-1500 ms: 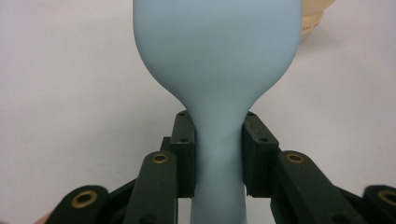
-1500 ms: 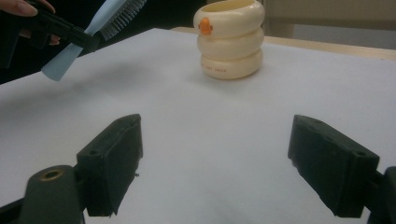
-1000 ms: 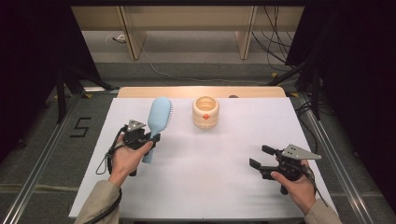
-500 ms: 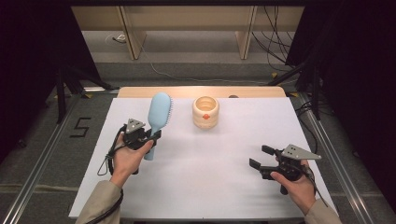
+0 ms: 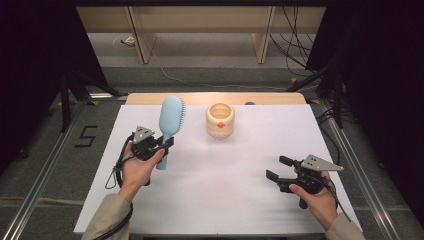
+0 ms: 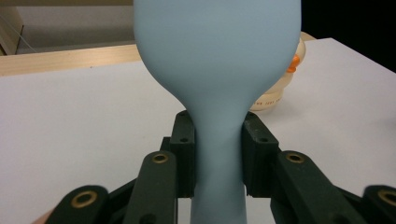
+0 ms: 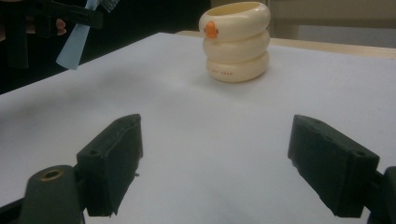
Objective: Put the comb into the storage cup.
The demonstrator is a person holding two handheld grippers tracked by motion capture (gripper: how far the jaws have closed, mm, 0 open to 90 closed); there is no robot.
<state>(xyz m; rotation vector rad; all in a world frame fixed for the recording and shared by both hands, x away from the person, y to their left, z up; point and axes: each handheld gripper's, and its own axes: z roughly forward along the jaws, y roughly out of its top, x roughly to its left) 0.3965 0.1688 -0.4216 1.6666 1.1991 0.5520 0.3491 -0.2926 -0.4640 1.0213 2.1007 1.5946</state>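
Between the left gripper's (image 6: 218,154) jaws, hairbrush (image 6: 217,70) handle.

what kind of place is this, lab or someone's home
Most likely a lab recording setup: a white-covered table between metal floor rails, loose cables behind, and dark screens either side.

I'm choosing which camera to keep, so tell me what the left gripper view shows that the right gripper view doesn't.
The left gripper view looks straight along the left gripper, whose black jaws are clamped on the narrow neck of the light blue hairbrush, with the brush's smooth back facing the camera.

The right gripper view has the right gripper with jaws wide apart over the bare white table, nothing between them, plus the brush's handle tip and bristles seen from the side.

Both show the cream ringed cup with its orange mark, standing upright on the table.
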